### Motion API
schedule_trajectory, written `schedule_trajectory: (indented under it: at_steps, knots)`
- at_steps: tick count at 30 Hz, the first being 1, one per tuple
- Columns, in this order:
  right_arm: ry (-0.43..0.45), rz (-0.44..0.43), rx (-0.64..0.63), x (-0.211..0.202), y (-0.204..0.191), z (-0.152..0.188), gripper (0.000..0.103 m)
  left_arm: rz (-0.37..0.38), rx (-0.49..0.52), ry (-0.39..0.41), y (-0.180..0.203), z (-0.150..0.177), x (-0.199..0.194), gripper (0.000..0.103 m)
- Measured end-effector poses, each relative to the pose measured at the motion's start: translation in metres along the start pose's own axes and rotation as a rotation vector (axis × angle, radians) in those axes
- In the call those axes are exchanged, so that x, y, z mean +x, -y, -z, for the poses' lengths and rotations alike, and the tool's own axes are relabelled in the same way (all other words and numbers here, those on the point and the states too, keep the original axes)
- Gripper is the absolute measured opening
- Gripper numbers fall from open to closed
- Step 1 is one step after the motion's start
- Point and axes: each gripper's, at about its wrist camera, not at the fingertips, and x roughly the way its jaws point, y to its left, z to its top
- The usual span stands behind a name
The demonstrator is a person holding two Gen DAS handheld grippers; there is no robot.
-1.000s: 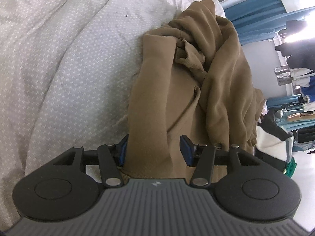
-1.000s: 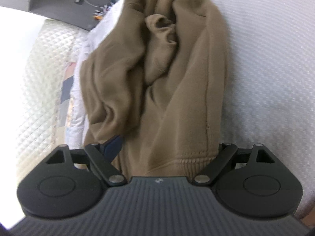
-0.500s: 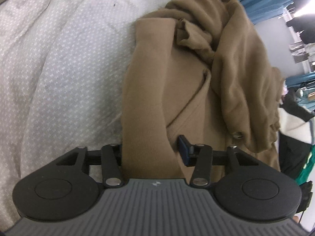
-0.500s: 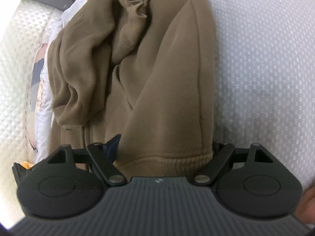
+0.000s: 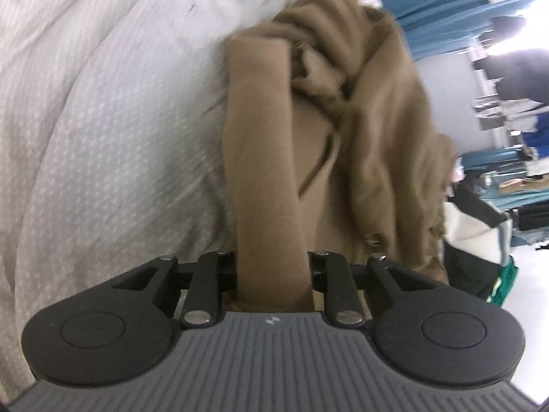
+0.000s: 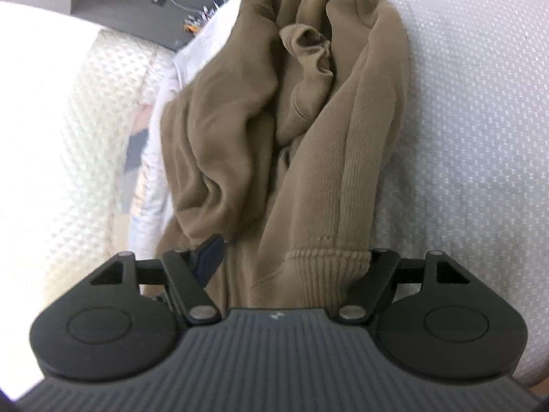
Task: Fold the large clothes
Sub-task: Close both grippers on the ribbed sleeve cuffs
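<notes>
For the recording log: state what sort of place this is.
Probably a bedroom or clothing workroom: the brown sweatshirt lies on a white quilted bedspread, with blue curtains and piled clothes behind.

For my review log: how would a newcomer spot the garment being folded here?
Start with the white dotted bedspread that fills most of each view. On it lies one crumpled tan fleece sweatshirt, its ribbed hem at the right gripper. It is the only brown thing there; the clothes beside the bed are white, green and blue.
</notes>
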Motion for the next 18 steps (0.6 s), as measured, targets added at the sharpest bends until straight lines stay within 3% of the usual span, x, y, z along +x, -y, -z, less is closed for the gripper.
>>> schedule_trajectory:
  at_steps: [5, 10, 13, 14, 16, 18]
  knots:
    - [-0.061, 0.111, -0.026, 0.014, 0.0, 0.004, 0.074, -0.075, 0.033, -0.027, 0.007, 0.0, 0.014, 0.026]
    - [-0.13, 0.231, -0.053, 0.032, 0.001, 0.009, 0.069, -0.097, 0.049, -0.038, 0.013, -0.001, 0.027, 0.03]
    - [-0.132, 0.268, -0.072, 0.037, 0.003, 0.01, 0.059, -0.125, 0.069, -0.019, 0.019, 0.001, 0.029, 0.028]
    - [-0.122, 0.265, -0.081, 0.036, 0.001, 0.011, 0.051, -0.139, 0.09, 0.002, 0.023, 0.003, 0.028, 0.019]
    - [-0.101, 0.24, -0.094, 0.033, -0.005, 0.012, 0.04, -0.164, 0.142, 0.049, 0.038, 0.009, 0.03, 0.015]
    - [-0.076, 0.199, -0.108, 0.024, -0.006, 0.011, 0.033, -0.141, 0.147, 0.094, 0.042, 0.014, 0.021, 0.013]
